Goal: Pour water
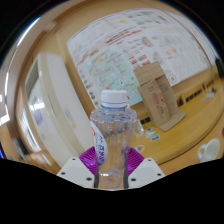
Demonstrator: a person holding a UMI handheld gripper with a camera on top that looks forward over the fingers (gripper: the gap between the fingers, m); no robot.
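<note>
Hand-held gripper [110,165] clamped on bottle [113,135], upright between its fingers, cap [115,98] on (must come off first). Suggest: keep grip firm, tilt slowly once over a vessel.

Worktop [185,135]: pale wood, seen beyond the bottle [113,140]. Items carried: one brown paper bag [157,95], upright; one white object [208,151] near it, kind not determinable.
</note>
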